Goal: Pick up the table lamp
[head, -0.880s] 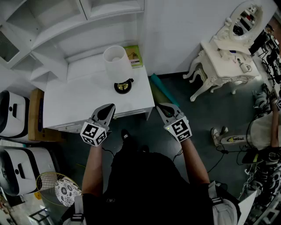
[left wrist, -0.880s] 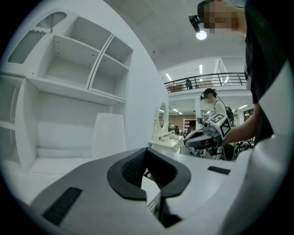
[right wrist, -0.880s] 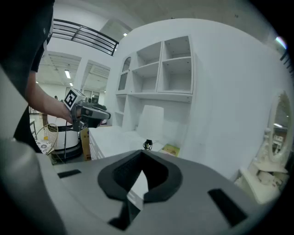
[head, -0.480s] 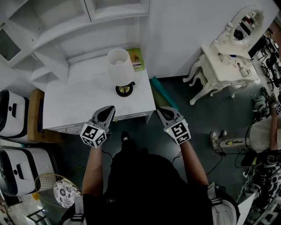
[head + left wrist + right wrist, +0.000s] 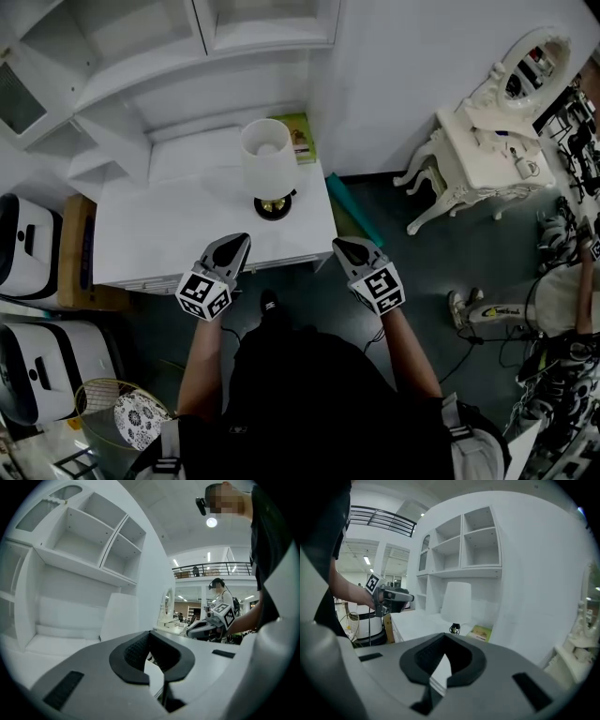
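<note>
The left gripper point(image 5: 232, 246) and right gripper point(image 5: 345, 248) hold their jaws closed, empty. The lamp point(image 5: 269, 169) stands on the table point(image 5: 169, 225) ahead, between them. It's probably light and top-heavy, with a flimsy shade, so grip low, by the base.

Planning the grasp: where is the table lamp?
In the head view, the table lamp stands on the white desk near its right edge, just in front of a green book.

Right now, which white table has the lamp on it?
The plain rectangular white table holds the white-shaded table lamp; the curly-legged white dressing table doesn't.
</note>
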Available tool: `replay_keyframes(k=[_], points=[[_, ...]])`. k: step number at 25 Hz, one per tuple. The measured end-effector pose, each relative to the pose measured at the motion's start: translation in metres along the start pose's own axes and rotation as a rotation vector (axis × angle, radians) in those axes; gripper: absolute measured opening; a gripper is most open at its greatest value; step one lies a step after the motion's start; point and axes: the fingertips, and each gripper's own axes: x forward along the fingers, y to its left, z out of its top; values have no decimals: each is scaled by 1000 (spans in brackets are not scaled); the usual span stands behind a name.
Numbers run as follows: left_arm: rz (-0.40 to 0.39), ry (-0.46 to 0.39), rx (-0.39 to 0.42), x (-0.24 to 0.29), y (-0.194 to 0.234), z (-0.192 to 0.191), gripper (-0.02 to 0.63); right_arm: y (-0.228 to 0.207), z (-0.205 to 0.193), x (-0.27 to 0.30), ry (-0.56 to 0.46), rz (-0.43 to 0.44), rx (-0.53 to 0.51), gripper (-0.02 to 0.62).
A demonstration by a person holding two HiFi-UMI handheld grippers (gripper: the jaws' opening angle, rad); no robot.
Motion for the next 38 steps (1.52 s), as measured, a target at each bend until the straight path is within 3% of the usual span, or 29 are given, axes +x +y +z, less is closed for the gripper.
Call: replay_keyframes(k=[4,10,22,28,38], points=[[-33,-20,-81,3,12,-6,9,5,-4,25,23,36,25,9],[-83,21,-135,13,34,-22,9,9,3,55,27,40,54,15],[-155,36,-137,36,84,-19,9,5,-3,103,50,9,105,72],[-180,44,-132,39,104,-19,9,9,-3,131,51,2,101,153],[-182,57,-134,30,139,-22,9,21,-8,169,69,-23,71,178]])
